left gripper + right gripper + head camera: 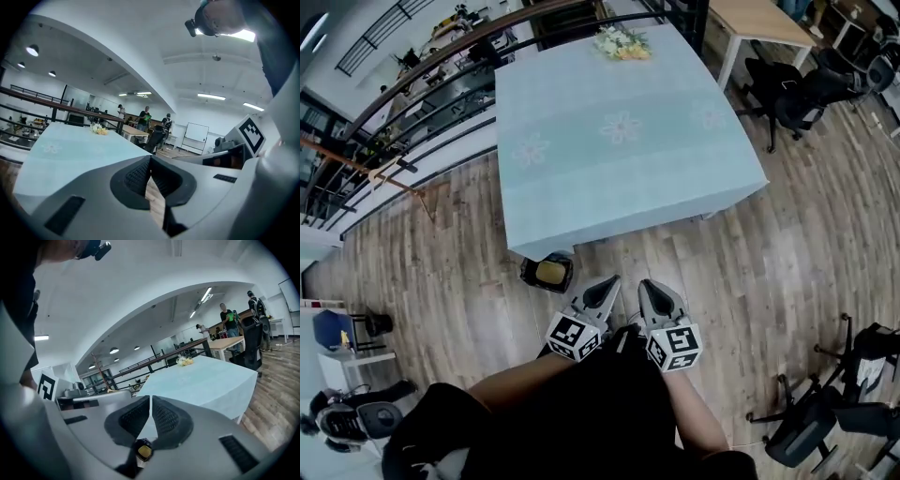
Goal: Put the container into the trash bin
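Note:
A small black vessel with a yellow inside (547,272) stands on the wooden floor at the table's near edge; I cannot tell whether it is the container or the bin. It also shows low between the jaws, the same vessel (144,451) in the right gripper view. My left gripper (609,281) is held just right of it, above the floor, jaws shut on nothing. My right gripper (645,285) sits beside the left, also shut and empty. In their own views the left gripper (150,162) and the right gripper (151,400) each show pads meeting at the tips.
A table under a light blue cloth (623,178) fills the middle, with a flower bunch (622,42) at its far end. Black office chairs (797,94) stand at the right, another chair (825,412) at lower right. A railing (412,94) runs along the left.

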`<state>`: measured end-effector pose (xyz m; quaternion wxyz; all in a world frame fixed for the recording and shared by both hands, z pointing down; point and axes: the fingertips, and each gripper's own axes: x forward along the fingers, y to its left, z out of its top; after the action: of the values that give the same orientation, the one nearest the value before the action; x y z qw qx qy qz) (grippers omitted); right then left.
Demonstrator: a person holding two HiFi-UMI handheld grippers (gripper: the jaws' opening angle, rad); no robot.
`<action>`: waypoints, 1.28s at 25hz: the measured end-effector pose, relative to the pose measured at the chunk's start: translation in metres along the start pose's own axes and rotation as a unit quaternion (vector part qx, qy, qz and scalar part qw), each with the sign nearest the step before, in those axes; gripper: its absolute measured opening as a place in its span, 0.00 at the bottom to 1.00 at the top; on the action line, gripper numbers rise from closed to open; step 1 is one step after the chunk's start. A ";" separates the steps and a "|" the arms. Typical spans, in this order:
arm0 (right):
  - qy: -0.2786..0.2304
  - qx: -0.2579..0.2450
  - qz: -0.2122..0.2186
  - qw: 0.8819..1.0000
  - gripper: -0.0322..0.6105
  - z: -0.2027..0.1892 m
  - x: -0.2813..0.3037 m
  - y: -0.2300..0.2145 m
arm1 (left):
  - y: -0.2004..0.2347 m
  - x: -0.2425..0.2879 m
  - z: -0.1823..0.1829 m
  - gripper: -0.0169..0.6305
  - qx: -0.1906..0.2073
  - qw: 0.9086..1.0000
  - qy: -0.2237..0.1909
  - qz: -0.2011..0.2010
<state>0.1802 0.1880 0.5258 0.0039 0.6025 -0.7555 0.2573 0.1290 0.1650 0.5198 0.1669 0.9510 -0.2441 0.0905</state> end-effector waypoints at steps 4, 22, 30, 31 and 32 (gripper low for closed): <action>-0.018 -0.003 -0.019 1.000 0.12 0.016 -0.009 -0.027 | -0.013 0.031 0.018 0.05 0.020 1.000 -0.018 0.002; -0.022 -0.072 -0.072 0.995 0.12 0.130 0.099 -0.118 | 0.052 0.163 0.093 0.05 -0.020 0.997 -0.072 0.027; -0.021 -0.109 -0.078 0.991 0.11 0.166 0.160 -0.143 | 0.109 0.216 0.139 0.05 -0.012 0.995 -0.089 0.037; -0.019 -0.105 -0.080 0.991 0.11 0.167 0.165 -0.148 | 0.114 0.222 0.142 0.05 -0.011 0.995 -0.086 0.040; -0.018 -0.103 -0.079 0.991 0.11 0.168 0.169 -0.152 | 0.119 0.227 0.144 0.05 -0.010 0.996 -0.083 0.043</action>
<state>0.3237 -0.0536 0.4917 0.0730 0.6615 -0.7277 0.1661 0.2798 -0.0838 0.4760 0.1513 0.9422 -0.2986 0.0156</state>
